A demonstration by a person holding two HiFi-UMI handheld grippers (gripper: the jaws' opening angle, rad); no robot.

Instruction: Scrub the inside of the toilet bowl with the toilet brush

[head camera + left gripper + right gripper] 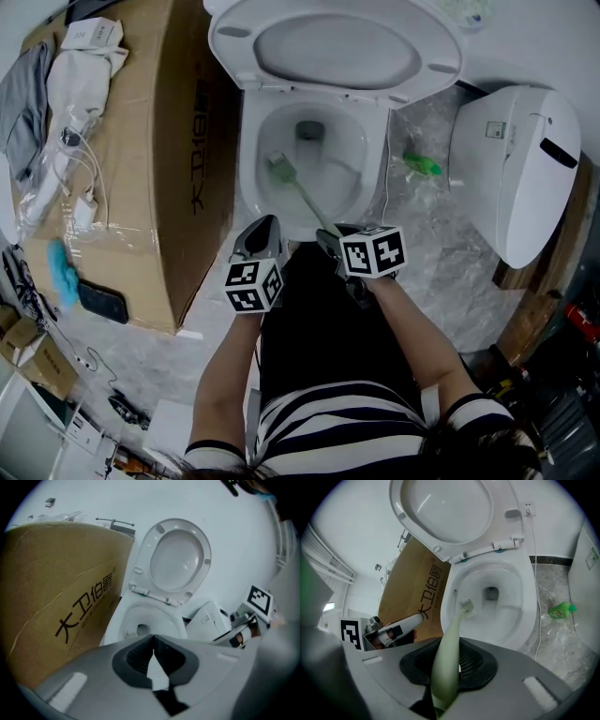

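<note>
Inside the bowl, against its left inner wall, sits the brush head — the handle clamped between the right gripper's fingers. The left gripper hovers near the front rim, fingers pressed together on nothing. Scrubbing looks under way — how much wall is done cannot be told; the right side and drain probably remain.

Grey marbled floor: toilet, cardboard box touching it, green bottle, white unit.
</note>
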